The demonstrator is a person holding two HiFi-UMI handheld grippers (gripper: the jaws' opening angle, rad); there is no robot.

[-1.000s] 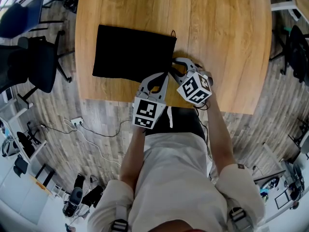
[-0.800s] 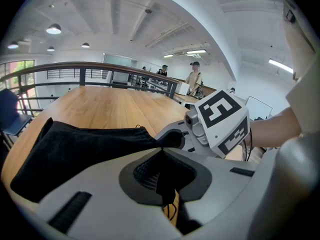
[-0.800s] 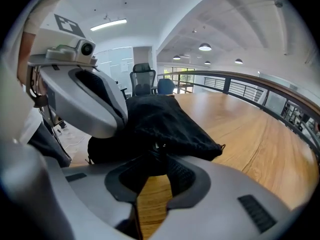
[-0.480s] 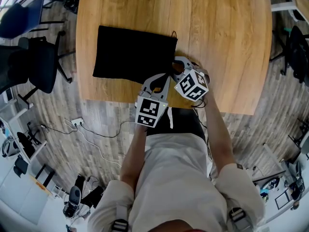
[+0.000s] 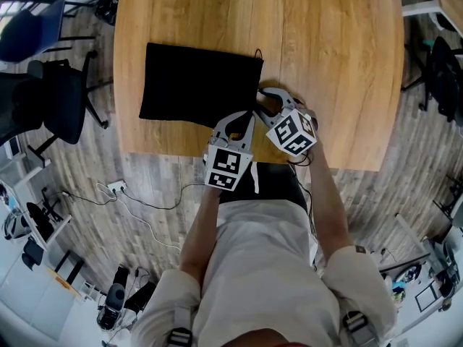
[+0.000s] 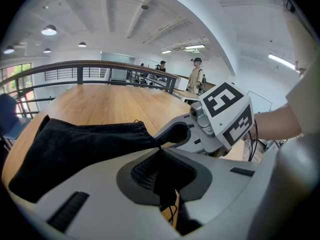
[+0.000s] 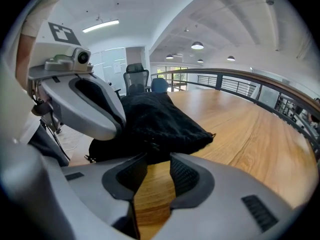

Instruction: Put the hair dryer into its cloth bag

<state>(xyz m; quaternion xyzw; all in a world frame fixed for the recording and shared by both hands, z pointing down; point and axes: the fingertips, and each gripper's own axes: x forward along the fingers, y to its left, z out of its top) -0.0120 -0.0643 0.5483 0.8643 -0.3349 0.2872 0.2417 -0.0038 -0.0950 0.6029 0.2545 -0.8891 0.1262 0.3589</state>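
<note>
A black cloth bag (image 5: 195, 82) lies flat on the wooden table (image 5: 325, 42), its mouth towards the near right corner. My left gripper (image 5: 247, 114) is shut on the bag's mouth edge; black fabric (image 6: 85, 144) fills the space between its pads (image 6: 145, 171). Just to the right, my right gripper (image 5: 262, 98) is at the same corner, and its jaws are opening. Bare wood shows between its pads (image 7: 184, 176), with the bag's hem (image 7: 160, 119) just past the tips and untouched. No hair dryer is in sight.
Both grippers work close to the table's near edge (image 5: 333, 166). Office chairs (image 5: 58, 100) stand on the floor at the left, and a cable (image 5: 137, 201) trails below the table. People stand far off across the room (image 6: 196, 79).
The right gripper's jaws have parted and its marker cube has shifted slightly. The left gripper keeps its hold on the bag, which has not moved.
</note>
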